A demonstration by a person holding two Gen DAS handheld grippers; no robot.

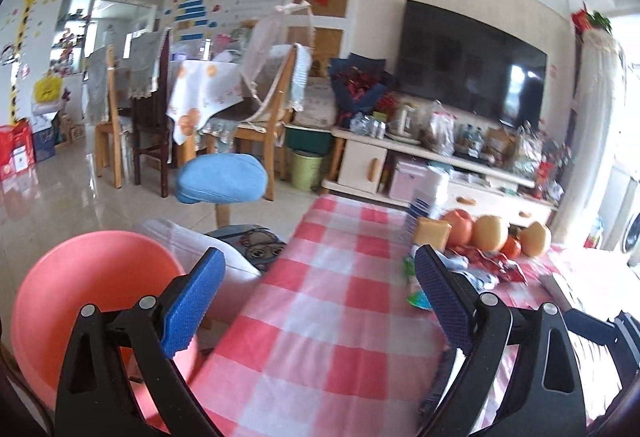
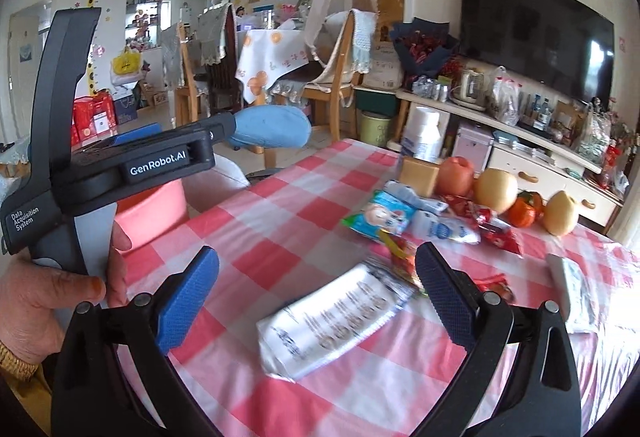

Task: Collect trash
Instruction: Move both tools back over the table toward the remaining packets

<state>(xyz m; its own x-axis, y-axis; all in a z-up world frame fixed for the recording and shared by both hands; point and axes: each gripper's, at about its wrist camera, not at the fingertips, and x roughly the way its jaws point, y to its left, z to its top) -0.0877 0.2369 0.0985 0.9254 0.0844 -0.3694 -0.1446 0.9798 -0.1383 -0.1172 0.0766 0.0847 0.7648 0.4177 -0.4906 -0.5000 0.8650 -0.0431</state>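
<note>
A white printed wrapper (image 2: 332, 321) lies on the red-checked tablecloth (image 2: 280, 221), between the open fingers of my right gripper (image 2: 316, 289), which holds nothing. More wrappers lie beyond it: a blue-and-white snack packet (image 2: 380, 217), a white pouch (image 2: 444, 229) and red wrappers (image 2: 496, 229). A pink bin (image 1: 92, 301) stands off the table's left edge, also in the right wrist view (image 2: 152, 213). My left gripper (image 1: 320, 297) is open and empty over the table's left part, beside the bin. The red wrappers (image 1: 496, 265) lie past its right finger.
A row of fruit (image 2: 496, 189) and a tan box (image 2: 418, 173) sit behind the wrappers, with a white bottle (image 2: 424, 137) further back. A white packet (image 2: 568, 289) lies at the right. A blue stool (image 1: 222, 179) stands left of the table. Chairs and a TV cabinet stand behind.
</note>
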